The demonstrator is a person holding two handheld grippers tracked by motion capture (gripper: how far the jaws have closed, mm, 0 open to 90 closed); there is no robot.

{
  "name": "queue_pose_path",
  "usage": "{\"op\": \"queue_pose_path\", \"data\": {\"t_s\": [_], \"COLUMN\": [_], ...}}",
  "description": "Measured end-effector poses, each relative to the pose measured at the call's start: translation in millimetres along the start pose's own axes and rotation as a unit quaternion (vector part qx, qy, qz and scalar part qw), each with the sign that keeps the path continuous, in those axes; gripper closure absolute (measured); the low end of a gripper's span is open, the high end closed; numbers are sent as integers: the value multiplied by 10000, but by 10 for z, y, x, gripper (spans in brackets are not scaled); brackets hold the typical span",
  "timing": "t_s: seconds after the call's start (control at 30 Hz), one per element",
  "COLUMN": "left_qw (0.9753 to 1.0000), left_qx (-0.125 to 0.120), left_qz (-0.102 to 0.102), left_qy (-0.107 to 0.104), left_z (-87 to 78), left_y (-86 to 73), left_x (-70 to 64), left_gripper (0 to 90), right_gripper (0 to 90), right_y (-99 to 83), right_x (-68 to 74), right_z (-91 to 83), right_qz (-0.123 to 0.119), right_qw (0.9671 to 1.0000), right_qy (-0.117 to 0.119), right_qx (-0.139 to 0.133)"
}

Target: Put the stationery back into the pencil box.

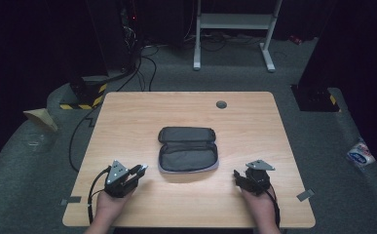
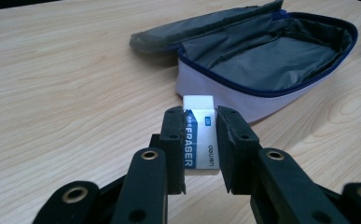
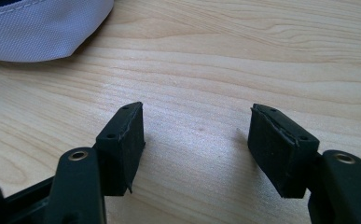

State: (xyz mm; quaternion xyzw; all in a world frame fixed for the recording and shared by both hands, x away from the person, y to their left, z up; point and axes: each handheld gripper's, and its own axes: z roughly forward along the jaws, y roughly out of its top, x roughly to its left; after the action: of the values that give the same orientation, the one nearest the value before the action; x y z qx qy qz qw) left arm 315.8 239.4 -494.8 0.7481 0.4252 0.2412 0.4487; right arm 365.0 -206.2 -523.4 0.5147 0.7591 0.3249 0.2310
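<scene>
Wooden desk [image 1: 254, 122] takes up the middle of the high view, w/ a small grey grommet [image 1: 221, 104] near its far edge. Pencil case [image 1: 188, 149] lies at desk centre, unzipped & flopped open: dark grey lid half toward the far side, body half toward the person, pale lilac outer fabric, blue zip trim, grey lining; inside looks bare as far as the left gripper view reaches. Left tongs [image 1: 140, 170] sit near the front-left of the desk, held in the person's left hand [image 1: 109, 204], tips aimed toward the case's near-left corner, just beside it but not touching. In the left gripper view the left tongs are closed down on a white eraser [image 2: 200, 135], jaws pressing its two long sides; the eraser stands on edge, blue-and-white paper sleeve w/ "ERASER" partly readable, its bare white end sticking out past the jaw tips toward the case. Whether the eraser's underside touches the desk I can't tell. Right tongs [image 1: 236, 176] sit at front-right in the person's right hand [image 1: 261, 207], pointing left toward the case's near-right corner, apart from it. In the right gripper view the jaws stand wide apart w/ nothing but bare wood between them, low over the desk; the case's pale fabric edge shows at upper left.
</scene>
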Motion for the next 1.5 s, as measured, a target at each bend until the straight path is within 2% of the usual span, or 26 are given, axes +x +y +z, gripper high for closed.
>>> {"op": "queue_pose_path", "data": {"t_s": [0.23,0.33,0.6,0.77,1.03,1.5], "left_qw": [9999,9996,9991,9990,9984,9982], "left_qx": [-62,-88,-175,-254,-346,-359], "left_qz": [60,194,274,280,311,287], "left_qy": [-83,-160,-259,-253,-316,-393], "left_z": [110,179,232,233,290,408], "left_y": [52,98,188,257,452,591], "left_x": [-119,-193,-281,-309,-330,-354], "left_gripper": [729,729,729,729,730,730], "right_gripper": [360,361,361,364,367,367], "right_y": [0,0,0,0,0,0], "right_x": [1,1,3,6,11,8], "right_z": [0,0,-1,0,-1,-1], "right_qz": [-2,-3,4,14,26,19], "right_qw": [10000,10000,10000,10000,10000,10000], "right_qy": [-3,-3,-7,-33,-49,-38], "right_qx": [0,-1,2,-1,1,-2]}}
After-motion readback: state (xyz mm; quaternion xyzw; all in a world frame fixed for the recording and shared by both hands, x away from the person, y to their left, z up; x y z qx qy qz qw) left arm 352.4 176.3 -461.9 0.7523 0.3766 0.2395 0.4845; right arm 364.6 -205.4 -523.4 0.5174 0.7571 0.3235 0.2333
